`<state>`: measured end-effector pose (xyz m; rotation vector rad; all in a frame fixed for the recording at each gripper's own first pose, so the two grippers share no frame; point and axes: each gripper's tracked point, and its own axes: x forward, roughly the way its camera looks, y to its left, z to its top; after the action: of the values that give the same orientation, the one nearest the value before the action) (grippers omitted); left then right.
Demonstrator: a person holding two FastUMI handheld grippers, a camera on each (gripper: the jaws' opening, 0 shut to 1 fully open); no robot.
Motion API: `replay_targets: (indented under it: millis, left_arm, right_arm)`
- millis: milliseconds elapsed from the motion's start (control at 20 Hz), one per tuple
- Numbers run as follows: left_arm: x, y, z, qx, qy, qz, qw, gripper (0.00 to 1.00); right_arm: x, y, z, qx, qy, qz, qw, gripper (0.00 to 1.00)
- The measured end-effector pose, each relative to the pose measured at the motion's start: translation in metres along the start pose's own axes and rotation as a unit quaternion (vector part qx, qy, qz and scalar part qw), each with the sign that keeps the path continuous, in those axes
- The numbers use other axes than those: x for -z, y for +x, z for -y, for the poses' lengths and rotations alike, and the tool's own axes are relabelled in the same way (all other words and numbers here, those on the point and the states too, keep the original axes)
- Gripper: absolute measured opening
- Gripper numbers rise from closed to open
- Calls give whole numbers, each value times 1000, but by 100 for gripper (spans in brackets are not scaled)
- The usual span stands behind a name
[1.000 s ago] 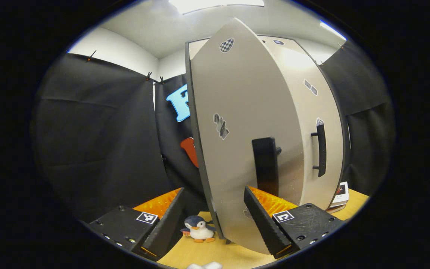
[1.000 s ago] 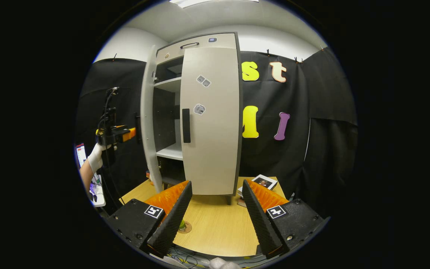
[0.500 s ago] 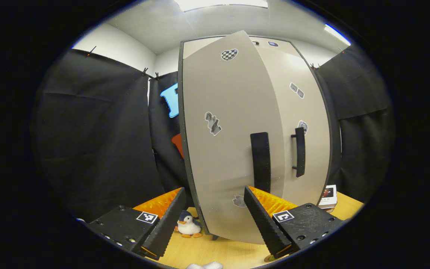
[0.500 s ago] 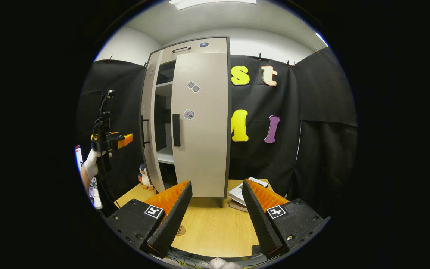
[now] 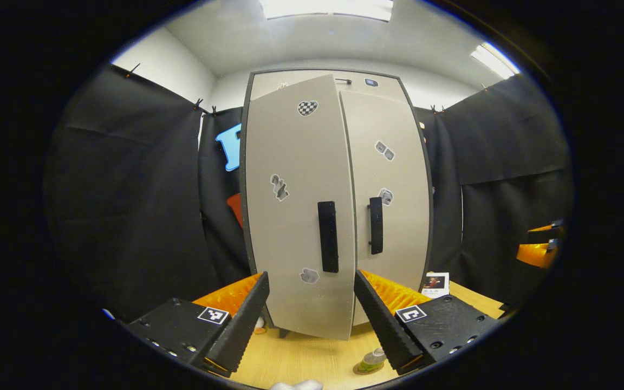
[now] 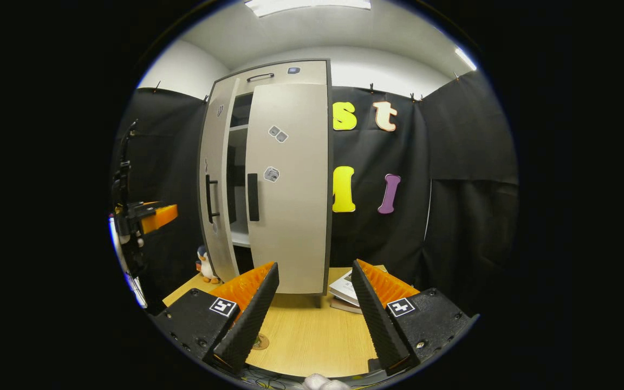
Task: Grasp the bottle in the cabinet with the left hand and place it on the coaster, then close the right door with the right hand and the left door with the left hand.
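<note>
1. We are holding the left claw (image 5: 311, 311) wide open in front of the cabinet (image 5: 336, 211); nothing is sitting between its fingers and they are touching nothing.
2. We are holding the right claw (image 6: 314, 309) just as wide open above the wooden counter (image 6: 312, 336), gripping nothing and touching nothing.
3. In the left gripper view we are looking at both doors from the front: the right door (image 5: 390, 206) is lying flat against the cabinet, while the left door (image 5: 293, 211) is standing slightly ajar, its free edge sticking out in front of the right door's edge.
4. In the right gripper view we are seeing the same left door (image 6: 213, 189) angled outward, with a dark gap showing shelves (image 6: 239, 238) between it and the shut right door (image 6: 290, 189).
5. The bottle (image 5: 372, 358) is standing on the coaster (image 5: 365, 369) on the counter, just beside the left claw's right-hand finger and partly hidden by it.
6. In the right gripper view the coaster (image 6: 260, 341) is peeking out beside the finger, and we cannot make out the bottle there.
7. A toy penguin (image 6: 205, 265) is standing on the counter near the foot of the left door, and a stack of books (image 6: 347, 290) is lying beside the cabinet's right side.
8. The left claw (image 6: 152, 214) is also appearing far off at the left edge of the right gripper view, well apart from the door.
</note>
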<state>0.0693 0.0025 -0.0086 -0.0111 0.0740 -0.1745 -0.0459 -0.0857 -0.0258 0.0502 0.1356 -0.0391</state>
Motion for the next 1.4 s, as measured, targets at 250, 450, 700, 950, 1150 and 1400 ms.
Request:
replay_targets:
  millis: [250,450,700,950,1150,1400]
  left_arm:
    - [24,-49,-18,-52,20,-9,998,95]
    - [41,-68,-14,-70,22,-12,997,96]
    - [41,-65,4,-55,0,-9,998,96]
    - [35,-64,8,-53,-2,-1,999,96]
    - [37,-63,6,-53,5,-4,999,96]
    - [36,-63,9,-54,3,-1,999,96]
  right_arm:
    - [-2,-5,-1,19,-11,18,1000,83]
    - [11,-7,-5,26,-17,16,999,83]
    - [16,-7,-14,17,-15,8,1000,83]
    - [21,-6,-18,14,-12,5,1000,83]
    - [22,-8,-21,15,-2,7,1000,83]
    - [16,-5,-25,10,-2,16,1000,83]
